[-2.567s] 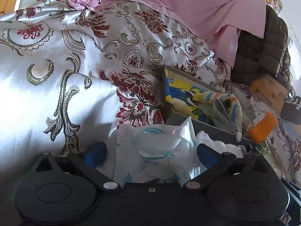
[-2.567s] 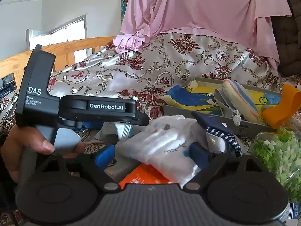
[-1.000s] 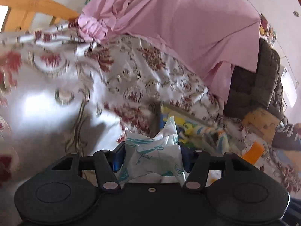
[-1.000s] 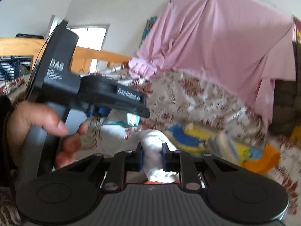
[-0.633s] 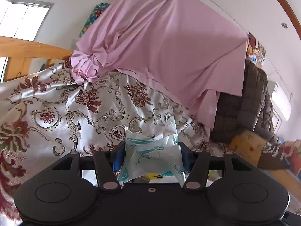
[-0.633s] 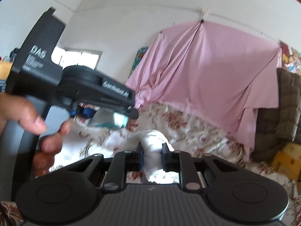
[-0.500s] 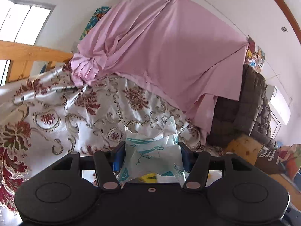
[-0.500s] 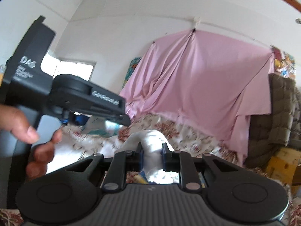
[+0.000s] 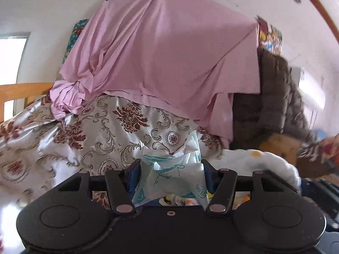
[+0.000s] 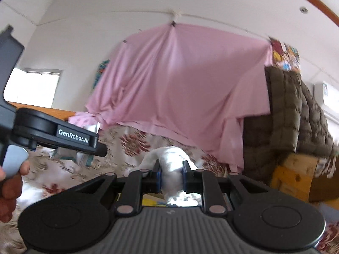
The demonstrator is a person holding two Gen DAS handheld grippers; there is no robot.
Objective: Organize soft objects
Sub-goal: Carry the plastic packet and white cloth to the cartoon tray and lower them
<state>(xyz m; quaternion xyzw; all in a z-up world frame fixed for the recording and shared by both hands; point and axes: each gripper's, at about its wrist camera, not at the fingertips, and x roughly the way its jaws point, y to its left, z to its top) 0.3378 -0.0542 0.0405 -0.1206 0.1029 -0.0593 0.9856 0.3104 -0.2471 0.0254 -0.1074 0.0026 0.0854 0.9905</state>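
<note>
- The left gripper is pinching a crinkled plastic packet with teal print; its blue pads press in on both sides and the packet's top sticks up above them
- The right gripper is squeezed narrow on a white soft bundle; the bundle bulges above the pads and hangs out below them
- Both things are held up in the air, in front of the floral satin bedspread
- In the right wrist view the left gripper's black body shows at the left edge with its white lettering; a hand grips the handle below it; the teal-printed packet hangs from its front
- In the left wrist view a white fluffy shape lies at the right, blurred; I cannot tell for sure what it is
- A pink sheet hangs pinned to the wall behind the bed; a brown quilted blanket is draped to its right over a yellowish box
- A window glows bright at the left
</note>
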